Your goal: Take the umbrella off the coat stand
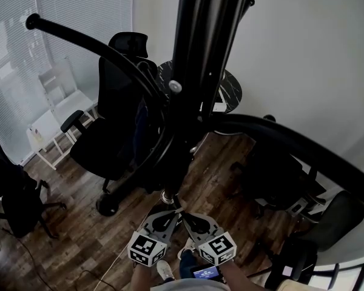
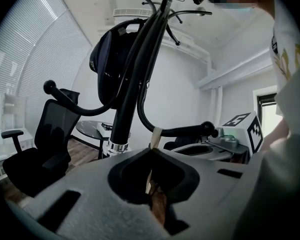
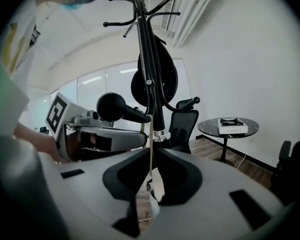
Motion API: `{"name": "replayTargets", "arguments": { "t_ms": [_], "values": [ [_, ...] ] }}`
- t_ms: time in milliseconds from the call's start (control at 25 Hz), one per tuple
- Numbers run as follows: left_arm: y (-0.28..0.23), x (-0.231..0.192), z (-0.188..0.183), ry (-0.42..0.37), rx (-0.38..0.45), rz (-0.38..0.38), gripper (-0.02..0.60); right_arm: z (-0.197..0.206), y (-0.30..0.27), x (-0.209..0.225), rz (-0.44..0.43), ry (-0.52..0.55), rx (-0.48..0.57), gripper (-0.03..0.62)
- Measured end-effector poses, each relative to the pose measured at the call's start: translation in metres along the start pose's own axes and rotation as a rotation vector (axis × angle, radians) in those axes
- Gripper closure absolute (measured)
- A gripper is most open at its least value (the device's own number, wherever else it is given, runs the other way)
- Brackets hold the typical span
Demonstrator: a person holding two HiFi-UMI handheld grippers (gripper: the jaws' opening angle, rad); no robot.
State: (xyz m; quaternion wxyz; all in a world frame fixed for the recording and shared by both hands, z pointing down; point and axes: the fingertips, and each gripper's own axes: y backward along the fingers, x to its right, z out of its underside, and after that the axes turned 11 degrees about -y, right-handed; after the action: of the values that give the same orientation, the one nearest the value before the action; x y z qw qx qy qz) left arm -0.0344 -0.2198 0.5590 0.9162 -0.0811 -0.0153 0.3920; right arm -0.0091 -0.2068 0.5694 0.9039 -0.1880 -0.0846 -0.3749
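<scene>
The black coat stand [image 1: 197, 71] rises straight in front of me, its curved hook arms [image 1: 91, 44] spreading out. A dark navy rounded bundle [image 2: 115, 49] hangs high on the pole; it shows again in the right gripper view [image 3: 157, 76]. I cannot tell whether it is the umbrella. My left gripper [image 1: 168, 210] and right gripper [image 1: 185, 217] sit side by side low in the head view, tips close to the pole's silver ring [image 1: 167, 196]. Both sets of jaws are shut with nothing between them, as seen in the left gripper [image 2: 152, 150] and right gripper [image 3: 151, 153] views.
Black office chairs stand at left [image 1: 109, 132], far left [image 1: 12, 193] and right [image 1: 279, 180]. Behind the stand is a round dark table [image 1: 230, 90] carrying a white box [image 3: 233, 126]. A white stool [image 1: 54, 123] sits by the window blinds. A cable runs across the wood floor [image 1: 79, 235].
</scene>
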Motion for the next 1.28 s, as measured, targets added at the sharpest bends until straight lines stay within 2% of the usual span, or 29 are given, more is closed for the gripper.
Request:
{"name": "replayTargets", "arguments": {
  "t_ms": [320,560,840,960,1280],
  "values": [
    [0.003,-0.004,-0.002,0.012,0.0,0.011,0.561,-0.008,-0.01,-0.004,-0.035,-0.09,0.046,0.539],
    [0.004,-0.006,-0.002,0.053,0.011,0.02,0.561,-0.011,-0.015,-0.006,-0.057,-0.127,0.073,0.533],
    [0.006,-0.008,-0.003,0.064,0.016,0.028,0.561,-0.007,-0.023,-0.002,-0.045,-0.148,0.065,0.533],
    [0.007,-0.01,-0.003,0.073,0.02,0.027,0.561,-0.008,-0.027,-0.002,-0.039,-0.152,0.072,0.571],
    [0.007,-0.01,-0.003,0.084,0.022,0.029,0.561,-0.009,-0.025,0.002,-0.02,-0.187,0.104,0.576]
  ]
}}
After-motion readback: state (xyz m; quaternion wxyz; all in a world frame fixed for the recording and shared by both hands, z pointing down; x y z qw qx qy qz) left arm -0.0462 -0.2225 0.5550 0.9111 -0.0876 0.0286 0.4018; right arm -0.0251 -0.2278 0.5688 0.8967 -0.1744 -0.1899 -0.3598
